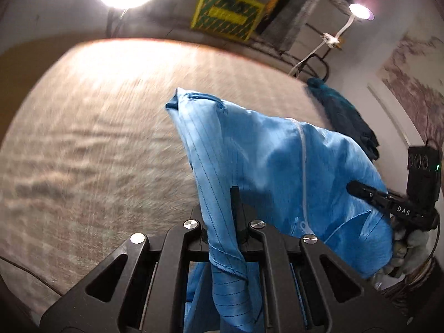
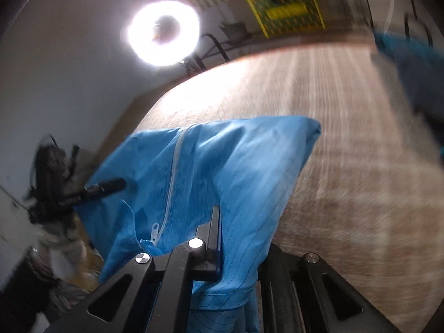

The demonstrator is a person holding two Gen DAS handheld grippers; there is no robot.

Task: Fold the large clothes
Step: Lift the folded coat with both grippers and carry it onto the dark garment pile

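The left gripper [image 1: 222, 222] is clenched on a hemmed edge of the light blue garment [image 1: 277, 172], with the cloth pinched between its two black fingers and spilling down behind them. From that grip the garment rises and spreads rightward, lifted off the beige bedspread [image 1: 97, 138] that fills the left half of the left wrist view. A white zipper [image 1: 304, 166] runs down the middle of the cloth to a pull tab near the lower edge. Further right, the right gripper [image 1: 369, 194] shows from the side, its finger laid against the far edge of the same garment; the person's gloved hand [image 1: 410, 245] sits beneath it. Behind the garment, a dark teal cloth [image 1: 344, 119] lies at the bed's right edge.

In the right wrist view, the left gripper [image 2: 105, 187] appears at the far left, touching the garment's left edge. The zipper [image 2: 172, 177] slants down the cloth's left part. The right gripper [image 2: 219, 230] grasps the light blue garment [image 2: 236, 166] too: one finger shows, the cloth draped over the other. The bedspread [image 2: 347, 138] lies to the right, blurred, with the teal cloth [image 2: 410, 63] at the upper right. A ring light [image 2: 163, 33] glares above
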